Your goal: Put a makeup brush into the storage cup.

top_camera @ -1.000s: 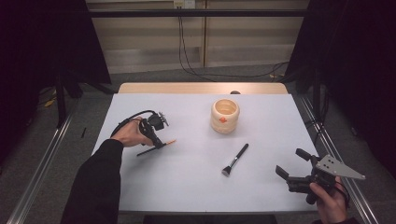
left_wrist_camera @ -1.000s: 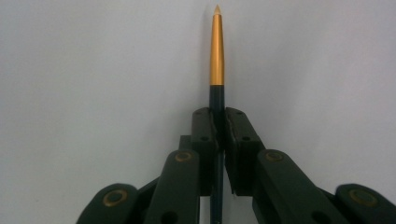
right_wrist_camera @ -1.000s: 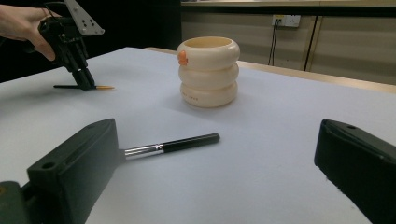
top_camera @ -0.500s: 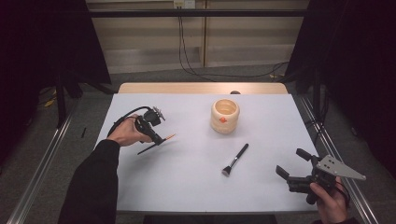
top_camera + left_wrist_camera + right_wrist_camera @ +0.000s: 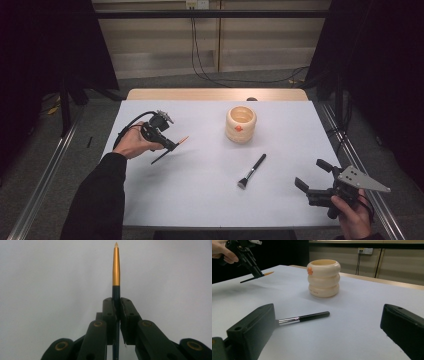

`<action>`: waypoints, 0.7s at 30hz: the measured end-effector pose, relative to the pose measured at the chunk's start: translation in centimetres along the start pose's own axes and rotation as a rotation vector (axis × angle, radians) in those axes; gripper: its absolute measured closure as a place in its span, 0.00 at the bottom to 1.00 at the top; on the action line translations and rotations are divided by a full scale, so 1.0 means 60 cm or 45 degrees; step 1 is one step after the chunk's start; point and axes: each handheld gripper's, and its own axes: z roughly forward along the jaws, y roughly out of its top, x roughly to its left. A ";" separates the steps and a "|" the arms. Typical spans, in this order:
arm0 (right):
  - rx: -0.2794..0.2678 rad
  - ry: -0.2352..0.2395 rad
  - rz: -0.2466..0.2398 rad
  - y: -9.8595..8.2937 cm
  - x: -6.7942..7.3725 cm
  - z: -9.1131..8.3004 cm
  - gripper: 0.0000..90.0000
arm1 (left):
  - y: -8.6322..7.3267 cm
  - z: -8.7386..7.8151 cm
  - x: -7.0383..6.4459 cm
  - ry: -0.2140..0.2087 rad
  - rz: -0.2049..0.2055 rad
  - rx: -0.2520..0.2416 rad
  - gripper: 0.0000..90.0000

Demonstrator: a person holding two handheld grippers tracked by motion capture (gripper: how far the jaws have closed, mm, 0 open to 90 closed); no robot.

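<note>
My left gripper [image 5: 169, 144] is shut on a thin dark brush [image 5: 175, 145] with a gold ferrule [image 5: 116, 265] and held above the left part of the white table [image 5: 200, 205]. In the left gripper view the jaws [image 5: 116, 303] clamp its dark handle, and the pointed tip sticks out ahead. A cream ribbed pot [image 5: 241, 123] stands upright at the far middle. A black-handled makeup brush [image 5: 251, 171] lies flat in front of it. My right gripper [image 5: 313, 176] rests open near the front right edge, and the makeup brush [image 5: 304, 318] and pot [image 5: 323, 277] lie ahead of its jaws [image 5: 328, 310].
A wooden strip [image 5: 215, 94] runs along the table's far edge. Metal rails [image 5: 45, 170] flank the table on the floor, and cables [image 5: 210, 70] hang by the back wall. In the right gripper view the left gripper [image 5: 254, 270] hangs at the far left.
The left hand has turned and lifted a little, so the thin brush's gold tip now points higher and farther from the person. The right gripper has stayed still.
</note>
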 end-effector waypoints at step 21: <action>0.002 0.006 -0.003 0.000 -0.001 -0.002 0.00 | -0.025 -0.016 -0.011 0.094 -0.136 -0.342 0.92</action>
